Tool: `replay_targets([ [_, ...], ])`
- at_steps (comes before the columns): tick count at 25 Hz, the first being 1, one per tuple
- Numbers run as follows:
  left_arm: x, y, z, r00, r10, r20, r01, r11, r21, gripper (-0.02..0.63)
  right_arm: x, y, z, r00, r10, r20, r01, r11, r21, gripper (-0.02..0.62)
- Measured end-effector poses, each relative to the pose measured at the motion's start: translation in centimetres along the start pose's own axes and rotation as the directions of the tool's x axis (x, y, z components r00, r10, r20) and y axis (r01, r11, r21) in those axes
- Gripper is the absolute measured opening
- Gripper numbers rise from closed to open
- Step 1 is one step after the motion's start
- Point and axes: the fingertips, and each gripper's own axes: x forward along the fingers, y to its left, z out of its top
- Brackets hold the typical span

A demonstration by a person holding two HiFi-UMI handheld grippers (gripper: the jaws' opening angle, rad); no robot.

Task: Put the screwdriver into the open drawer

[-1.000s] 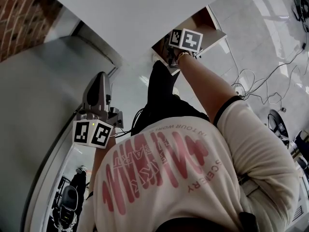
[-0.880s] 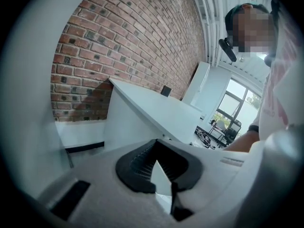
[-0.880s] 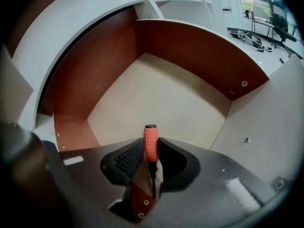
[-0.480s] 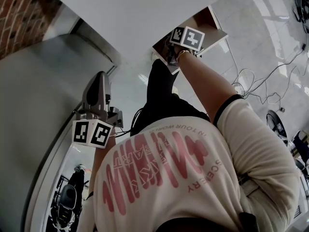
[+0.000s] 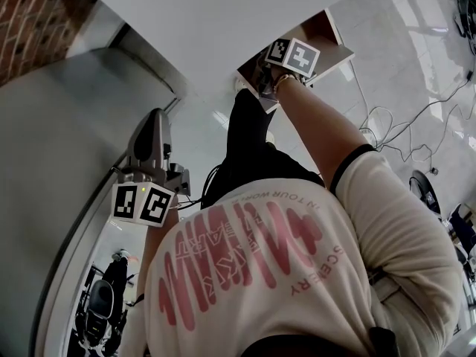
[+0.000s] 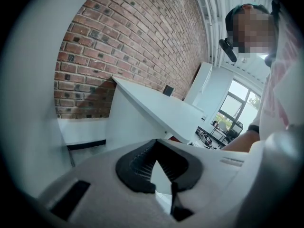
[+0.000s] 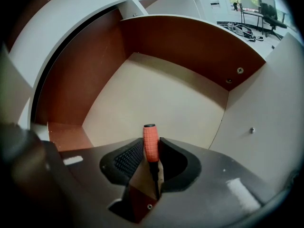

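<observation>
A: Two hand-held grippers and one white bench (image 5: 208, 28). Where is everything?
B: An open drawer (image 7: 161, 94) juts from the bench, with brown walls and a pale floor. The right hand-held gripper (image 7: 152, 142) hangs over it.
A: Holding what?
B: Its jaws have just been easing apart, but the pads pinch the orange-handled screwdriver (image 7: 150, 134) above the drawer floor.
A: And the left hand-held gripper (image 6: 155, 143)?
B: Pressed together, empty, well apart from the drawer.

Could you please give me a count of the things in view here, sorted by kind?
Screwdriver: 1
Open drawer: 1
Grippers: 2, left hand-held gripper and right hand-held gripper, its jaws just opened slightly, screwdriver between them
Total: 4
</observation>
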Motion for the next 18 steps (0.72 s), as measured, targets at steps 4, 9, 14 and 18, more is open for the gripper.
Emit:
replay_targets([
  [4, 0.02, -0.09, -0.07, 1.0, 0.002, -0.002, -0.002, 1.0, -0.005, 0.005, 0.28, 0.03, -0.46, 1.0, 0.008, -0.028, -0.007, 1.0, 0.018, 0.127],
  [9, 0.3, -0.1, -0.33, 1.0, -0.002, -0.008, 0.002, 1.0, -0.009, 0.005, 0.44, 0.45, -0.4, 0.999, 0.024, -0.026, -0.023, 1.0, 0.02, 0.144],
  [14, -0.08, -0.65, -0.04, 1.0, -0.005, -0.009, 0.005, 1.0, -0.004, 0.005, -0.13, 0.89, -0.54, 0.999, 0.037, -0.029, -0.036, 0.999, 0.026, 0.163],
  [18, 0.15, -0.64, -0.26, 1.0, -0.01, -0.003, 0.01, 1.0, -0.001, 0.005, -0.05, 0.45, -0.82, 0.999, 0.037, -0.03, -0.035, 0.998, 0.054, 0.18],
])
